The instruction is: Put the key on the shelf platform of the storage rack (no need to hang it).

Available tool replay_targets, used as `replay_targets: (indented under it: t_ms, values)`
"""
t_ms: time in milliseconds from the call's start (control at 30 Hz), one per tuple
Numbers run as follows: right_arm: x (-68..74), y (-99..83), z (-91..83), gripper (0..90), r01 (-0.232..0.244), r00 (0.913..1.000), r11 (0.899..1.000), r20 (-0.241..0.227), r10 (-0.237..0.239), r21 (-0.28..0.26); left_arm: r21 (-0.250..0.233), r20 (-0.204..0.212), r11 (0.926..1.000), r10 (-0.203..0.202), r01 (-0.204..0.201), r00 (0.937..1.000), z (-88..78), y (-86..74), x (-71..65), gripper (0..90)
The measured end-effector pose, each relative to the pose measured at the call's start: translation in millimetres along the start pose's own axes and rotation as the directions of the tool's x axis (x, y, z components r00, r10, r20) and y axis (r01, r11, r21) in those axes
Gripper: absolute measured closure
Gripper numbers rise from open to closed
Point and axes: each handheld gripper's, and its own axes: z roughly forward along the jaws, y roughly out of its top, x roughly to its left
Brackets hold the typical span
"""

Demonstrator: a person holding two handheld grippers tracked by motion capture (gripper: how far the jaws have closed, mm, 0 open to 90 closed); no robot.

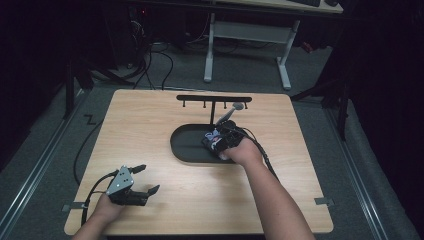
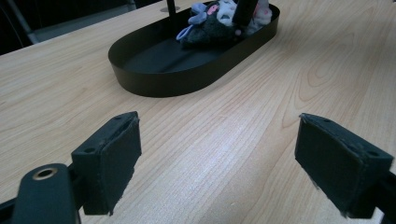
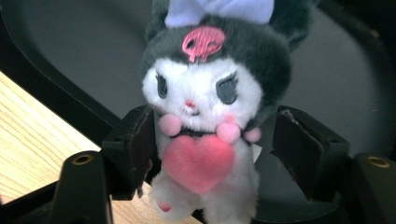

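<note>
Right gripper (image 3: 210,140) jaws flank the plush doll (image 3: 205,107) over the black oval tray (image 1: 185,147), grip uncertain; high view hides its face; left gripper (image 2: 219,154) jaws spread

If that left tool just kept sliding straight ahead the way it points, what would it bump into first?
Probably the near wall of the black oval metal tray. The left tool has bare light wooden table ahead until then, though depth is uncertain.

White-legged desk frame (image 1: 247,35), cables on grey floor (image 1: 155,60), dark curtains (image 1: 385,100)

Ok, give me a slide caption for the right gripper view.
Plush toy with pink heart between the right gripper's open jaws, over the black tray.
</note>
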Motion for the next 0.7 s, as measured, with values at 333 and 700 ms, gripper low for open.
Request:
replay_targets:
  t_ms: [333, 700]
  values:
    - [0.5, 3.9, -21.0, 25.3, -0.015, 0.9998, 0.998, -0.014, 0.014, -0.066, 0.0, 0.0, 1.0, 0.0, 0.0, 1.0, 0.0, 0.1, -0.1, 15.4]
    - [2.4, 1.9, -27.2, 23.3, -0.011, 0.9999, 0.998, 0.0, 0.011, -0.068, 0.001, 0.001, 1.0, 0.0, 0.0, 1.0, 0.1, 0.1, -0.2, 15.4]
